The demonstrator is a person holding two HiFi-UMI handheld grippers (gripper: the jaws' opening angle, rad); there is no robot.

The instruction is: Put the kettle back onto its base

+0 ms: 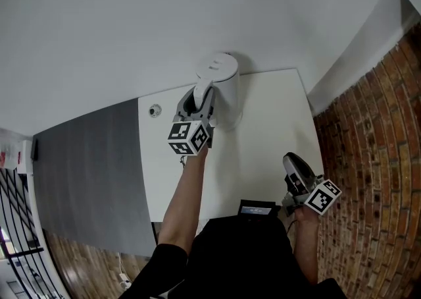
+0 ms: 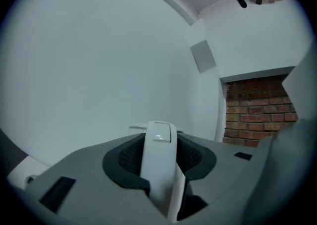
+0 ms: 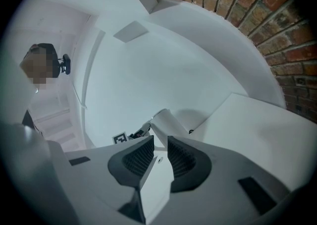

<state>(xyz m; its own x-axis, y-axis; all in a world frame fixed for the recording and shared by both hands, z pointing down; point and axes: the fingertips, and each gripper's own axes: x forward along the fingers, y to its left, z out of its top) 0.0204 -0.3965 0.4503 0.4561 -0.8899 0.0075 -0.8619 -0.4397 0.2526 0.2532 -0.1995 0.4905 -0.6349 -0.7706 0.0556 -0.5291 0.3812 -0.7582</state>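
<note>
The kettle stands upright at the far edge of the white table, close against the pale wall. Its long axis runs straight up and down, with the round lid on top. Its handle faces back toward the person and away from the wall. The spout does not show in any view. Whether the base lies under the kettle cannot be made out from above.

The left gripper points level at the kettle, its jaws partly spread and pinching the handle from both sides. In the left gripper view the white handle fills the gap, and both ribbed pads press on it.

The right gripper is well apart from the kettle, low at the near right of the table, beside the brick wall. Its jaws stand a narrow way apart with nothing between them, and they touch nothing. The right gripper view looks across the bare tabletop to the kettle.

A small round fitting sits in the tabletop to the left of the kettle, near it but not touching
</note>
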